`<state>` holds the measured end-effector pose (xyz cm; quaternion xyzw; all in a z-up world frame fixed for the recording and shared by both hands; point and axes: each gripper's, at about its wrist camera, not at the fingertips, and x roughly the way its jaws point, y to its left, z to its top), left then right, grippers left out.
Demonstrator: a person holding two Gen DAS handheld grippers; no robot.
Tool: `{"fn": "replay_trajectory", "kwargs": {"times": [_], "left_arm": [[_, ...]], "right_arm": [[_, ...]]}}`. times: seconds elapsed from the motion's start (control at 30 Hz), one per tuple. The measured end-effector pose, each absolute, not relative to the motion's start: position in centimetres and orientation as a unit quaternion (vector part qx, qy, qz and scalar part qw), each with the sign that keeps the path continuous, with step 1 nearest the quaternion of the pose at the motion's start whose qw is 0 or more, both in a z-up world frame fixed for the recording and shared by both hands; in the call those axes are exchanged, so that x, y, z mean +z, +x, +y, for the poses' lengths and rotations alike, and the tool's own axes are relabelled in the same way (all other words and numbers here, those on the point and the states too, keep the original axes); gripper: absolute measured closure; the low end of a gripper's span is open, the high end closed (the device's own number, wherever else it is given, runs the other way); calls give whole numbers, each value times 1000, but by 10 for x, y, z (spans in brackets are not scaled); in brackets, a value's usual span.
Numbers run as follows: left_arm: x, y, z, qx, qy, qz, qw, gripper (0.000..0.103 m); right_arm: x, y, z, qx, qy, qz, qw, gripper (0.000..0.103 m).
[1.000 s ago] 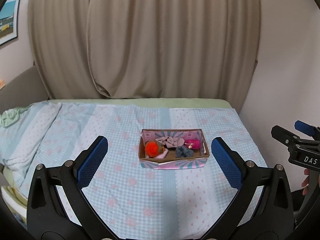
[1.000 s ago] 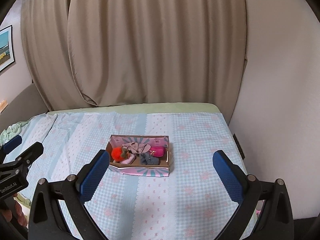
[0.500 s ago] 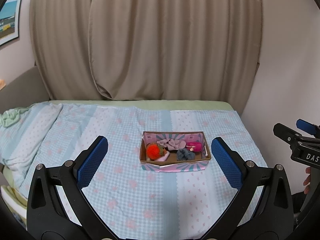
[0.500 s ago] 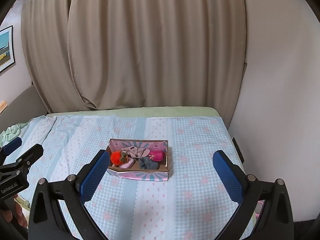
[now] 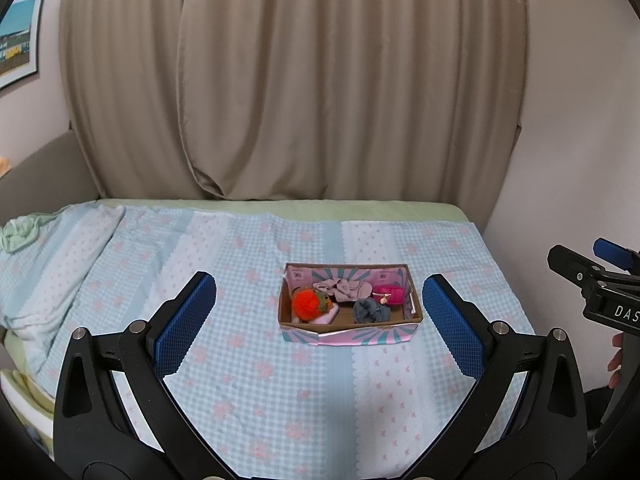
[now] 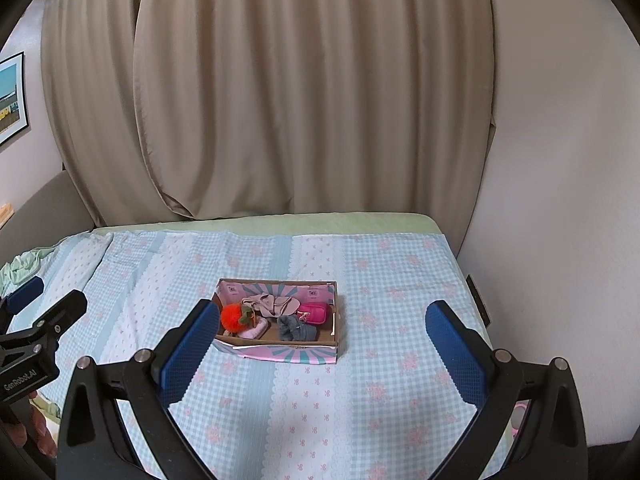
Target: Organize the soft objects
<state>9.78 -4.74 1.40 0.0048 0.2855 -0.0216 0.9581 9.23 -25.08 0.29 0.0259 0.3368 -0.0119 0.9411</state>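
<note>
While both tools — left (image 5: 319, 322), right (image 6: 322, 344) — gape empty, the box (image 5: 349, 330) lies ahead, apart.

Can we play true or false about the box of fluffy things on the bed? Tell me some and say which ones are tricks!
1. The cardboard box sits on the checked bedspread. True.
2. The orange pom-pom is at the right end of the box. False: it lies at the left end; the pink pouch is at the right.
3. The left gripper has its jaws wide open and holds nothing. True.
4. The right gripper is squeezing the grey scrunchie. False: its jaws are open and empty, and the scrunchie lies in the box.
5. The curtain behind the bed is bright green. False: it is beige.
</note>
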Motion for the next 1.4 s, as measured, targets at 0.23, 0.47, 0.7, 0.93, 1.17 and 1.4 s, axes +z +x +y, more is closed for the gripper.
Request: {"fn": "replay_trajectory", "kwargs": {"times": [0.23, 0.47, 0.7, 0.93, 1.17, 1.4], "left_arm": [[13, 99, -48, -21, 6, 285, 958, 0], [11, 101, -48, -22, 5, 280, 960, 0], [10, 105, -48, -21, 2, 284, 959, 0], [10, 104, -53, -20, 10, 279, 960, 0], [9, 104, -55, -20, 13, 279, 960, 0], [7, 104, -57, -20, 13, 280, 960, 0]], "right_arm": [[0, 98, -251, -17, 29, 337, 941, 0], [-1, 96, -253, -22, 31, 334, 942, 0], [0, 96, -253, -21, 29, 333, 942, 0], [2, 98, -254, -21, 31, 332, 943, 0], [2, 98, -255, -21, 31, 332, 943, 0], [2, 100, -255, -19, 33, 332, 942, 0]]}}
